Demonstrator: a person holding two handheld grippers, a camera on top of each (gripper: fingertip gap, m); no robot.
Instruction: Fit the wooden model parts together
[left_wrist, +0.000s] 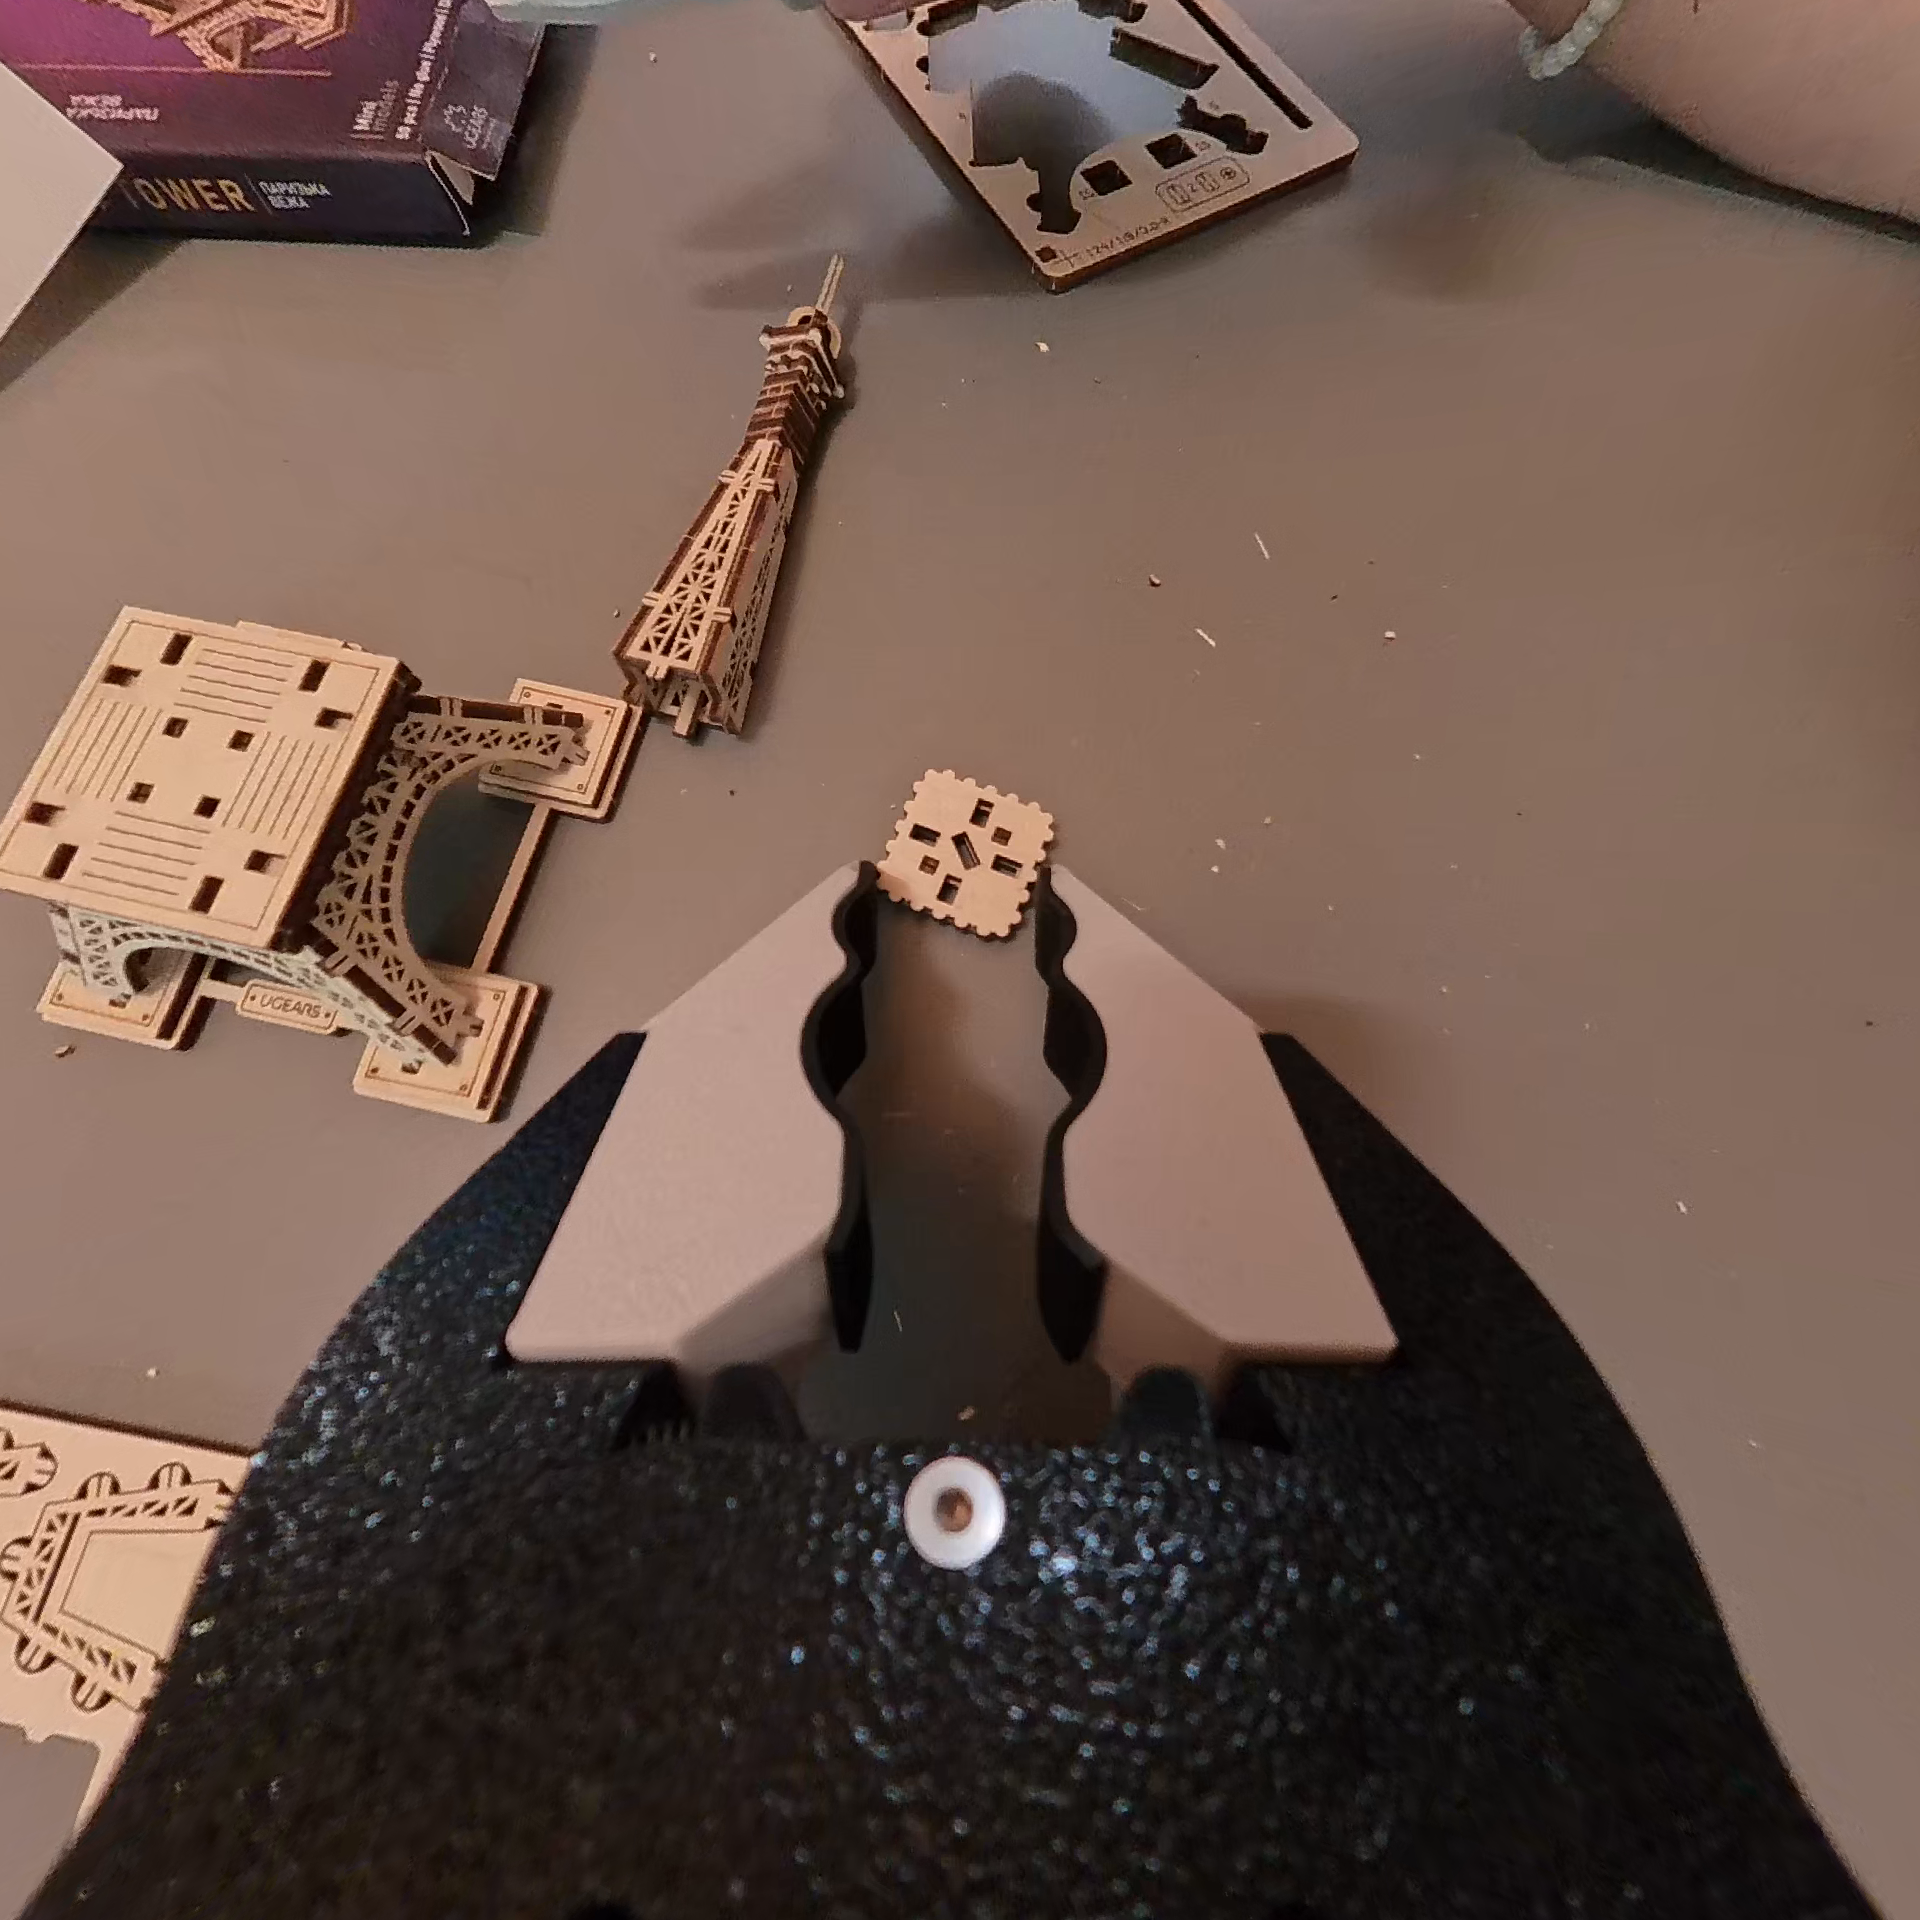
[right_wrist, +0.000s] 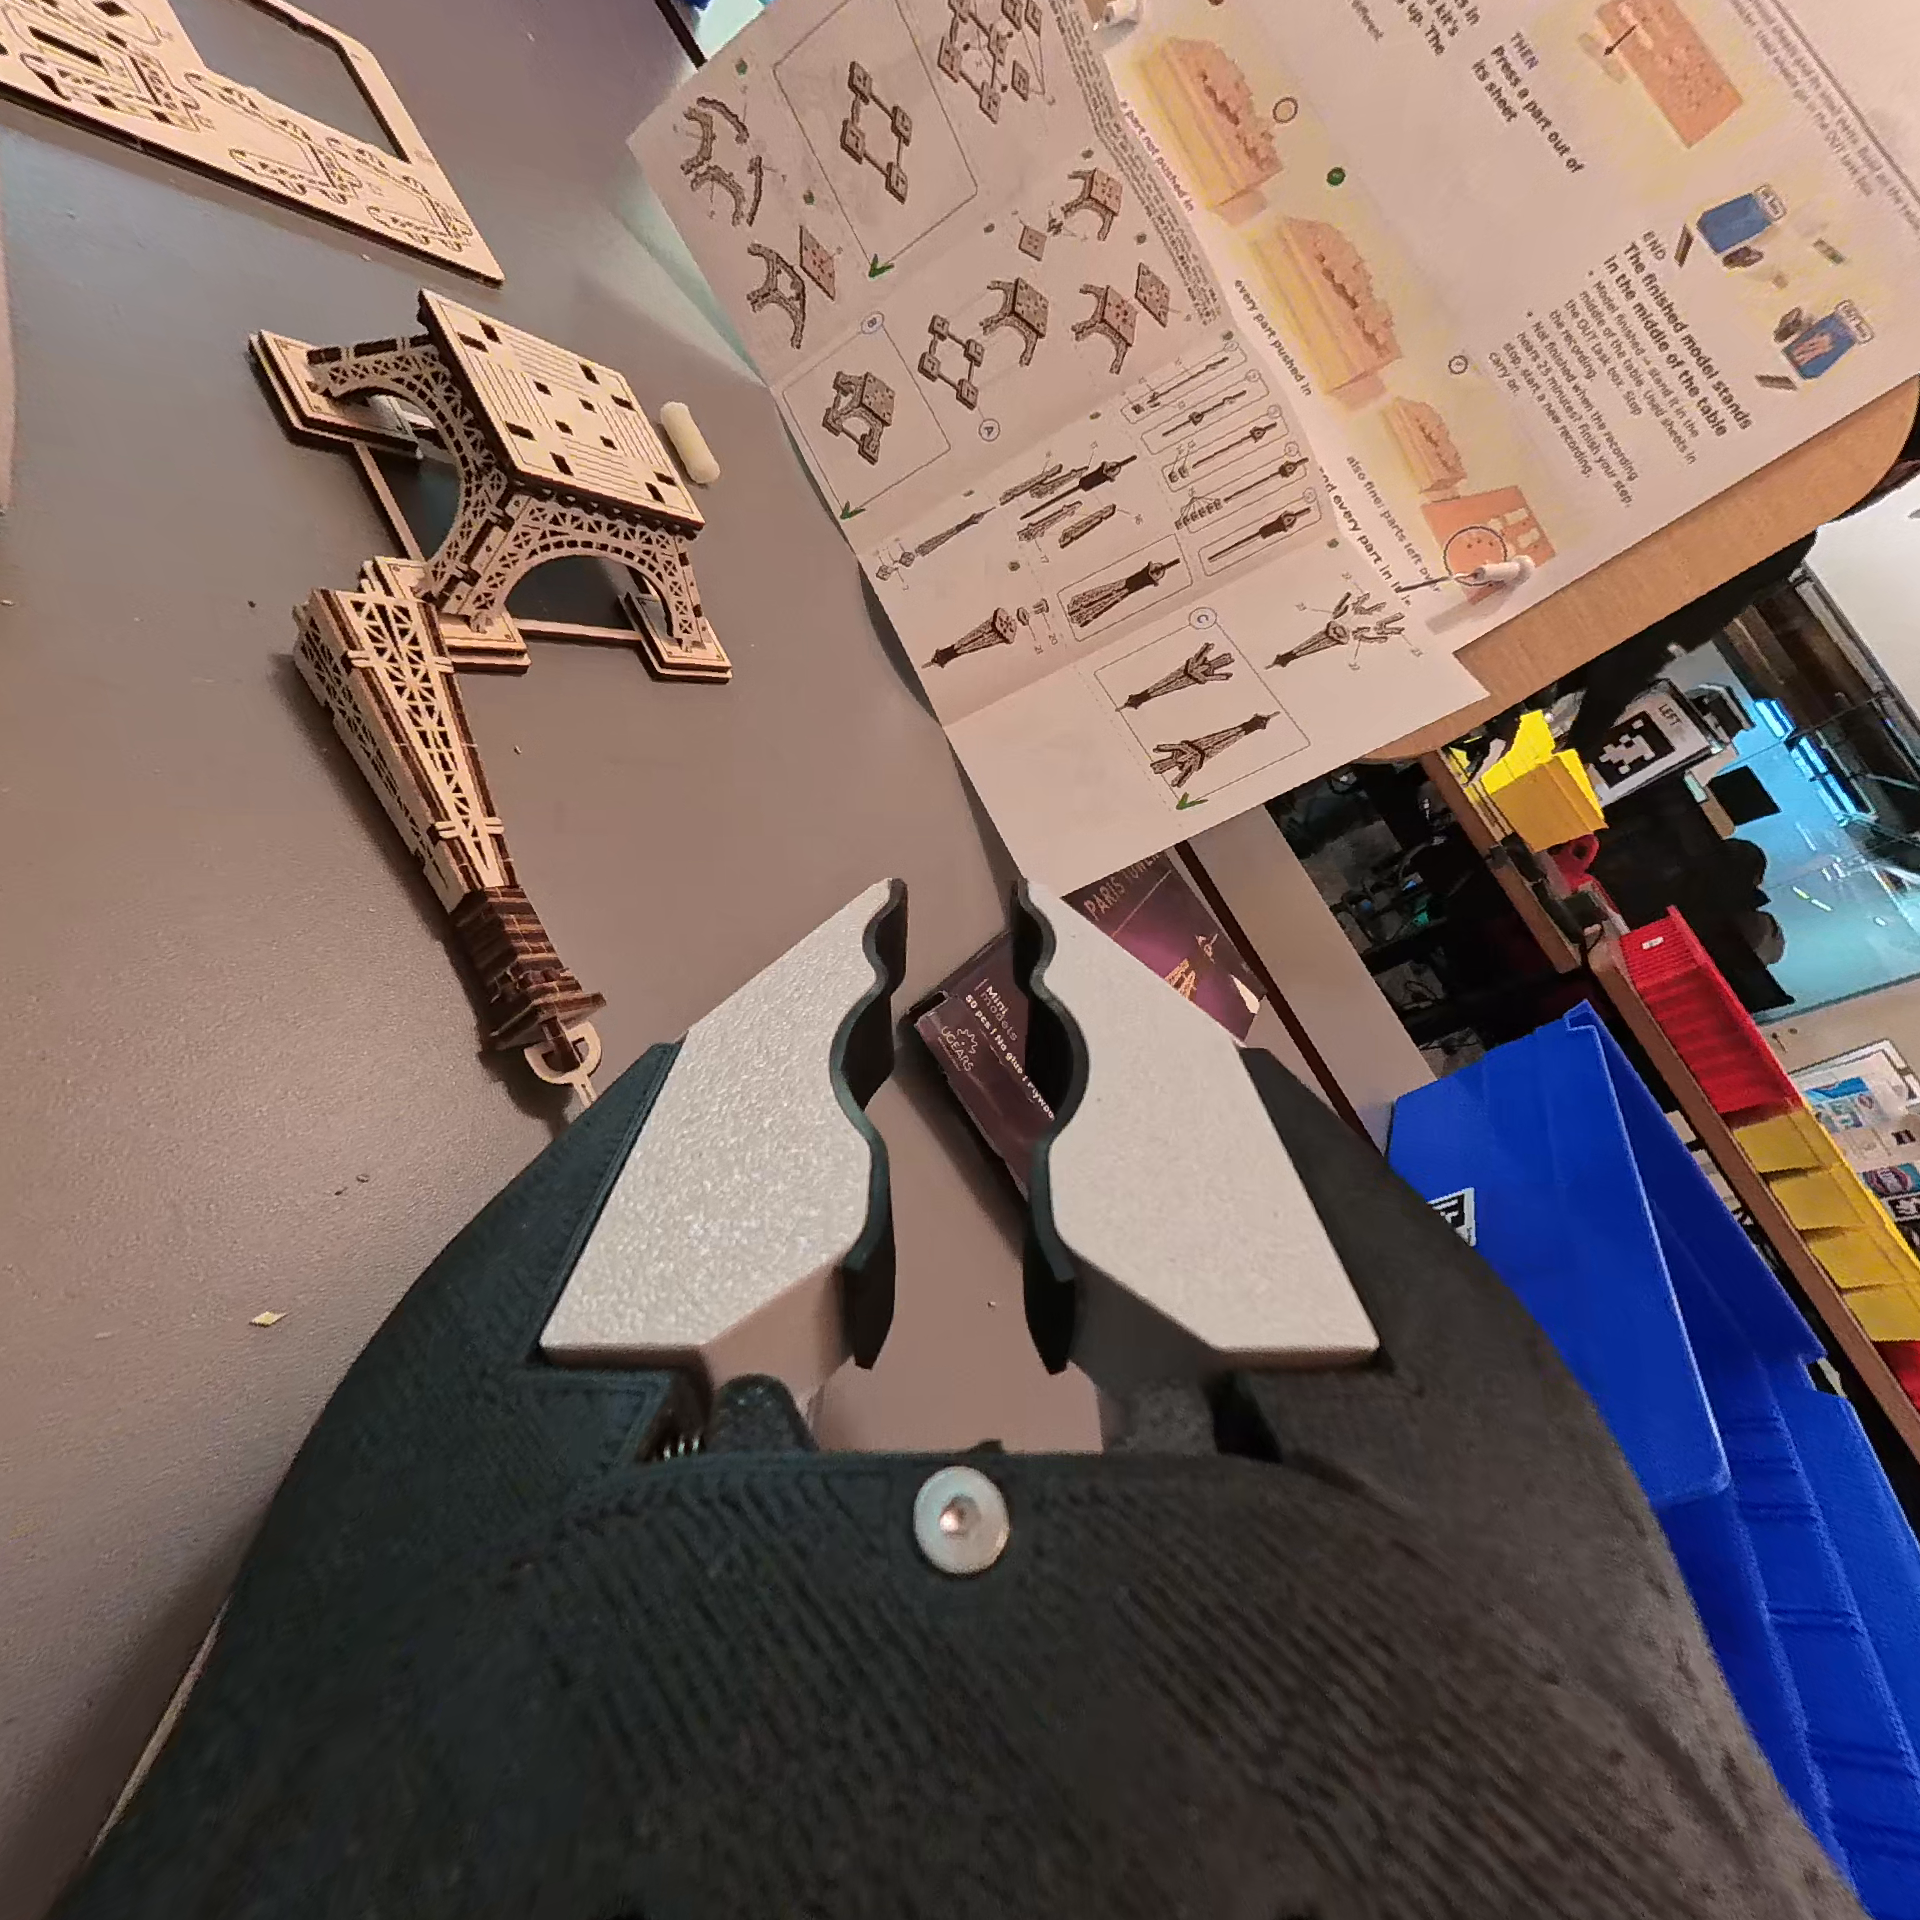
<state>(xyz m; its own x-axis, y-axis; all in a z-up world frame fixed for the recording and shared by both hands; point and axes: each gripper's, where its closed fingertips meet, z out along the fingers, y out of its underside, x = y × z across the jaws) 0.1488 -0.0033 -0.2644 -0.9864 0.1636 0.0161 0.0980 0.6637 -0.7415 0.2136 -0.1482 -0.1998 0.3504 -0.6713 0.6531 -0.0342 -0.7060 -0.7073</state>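
Left claw (left_wrist: 961, 883) apart, tips at small square pale-wood plate with slots (left_wrist: 966, 854), perhaps touching, on grey table (left_wrist: 1351, 831); right claw (right_wrist: 956, 914) apart, empty; arched lattice wooden tower base (left_wrist: 239, 831) just beside tapered wooden spire (left_wrist: 727, 551) lying flat

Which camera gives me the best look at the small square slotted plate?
The left wrist view. There the small square plate lies flat on the grey table, slots up, right at the fingertips of the open left gripper, partly between them. The right wrist view does not show it at all; it shows the tower base and spire.
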